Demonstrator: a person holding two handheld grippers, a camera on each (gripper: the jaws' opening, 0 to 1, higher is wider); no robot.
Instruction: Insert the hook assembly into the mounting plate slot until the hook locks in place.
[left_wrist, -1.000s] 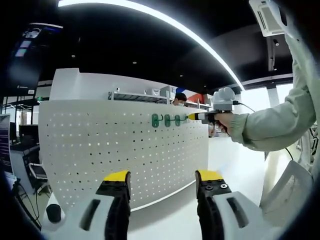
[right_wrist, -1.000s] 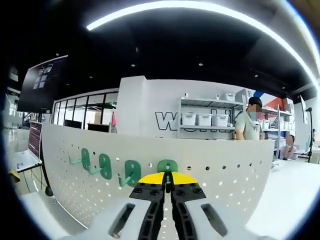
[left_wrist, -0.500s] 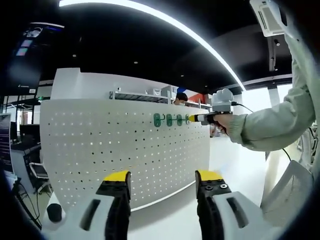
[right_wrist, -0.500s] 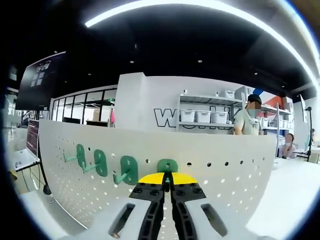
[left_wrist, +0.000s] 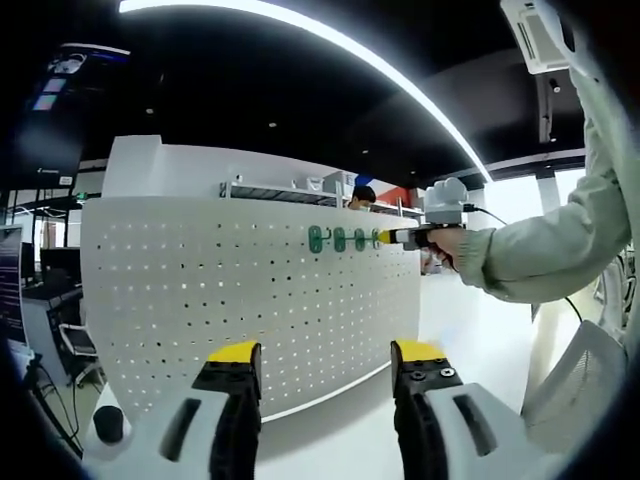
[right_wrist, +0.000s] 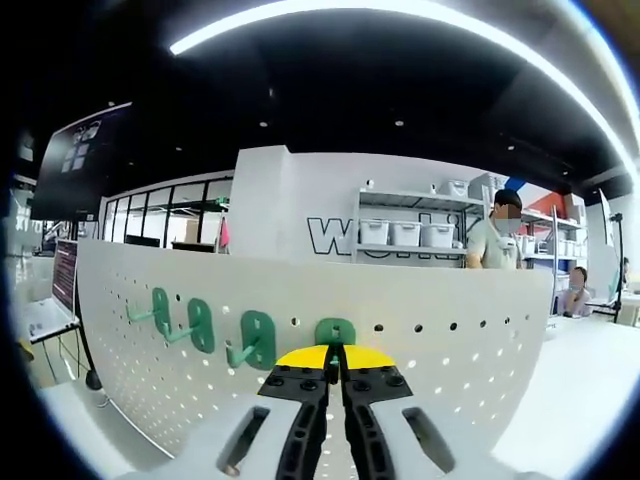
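The right gripper (right_wrist: 335, 362) is clamped on a green hook (right_wrist: 335, 334), its yellow-tipped jaws pressed together at 6 o'clock in the right gripper view with the hook's plate standing just above them, against the white pegboard (right_wrist: 450, 320). The left gripper (left_wrist: 327, 357) hangs spread and empty at 6 o'clock in the left gripper view, well apart from the board. Three more green hooks (right_wrist: 205, 325) sit on the board in a row running toward 9 o'clock of the held one. The task looks nearly done: the hook seems to be at its slot, but whether it has locked cannot be told. In the left gripper view a sleeved arm (left_wrist: 545, 250) reaches in from 3 o'clock, roughly level, holding the right gripper at the board's upper edge.
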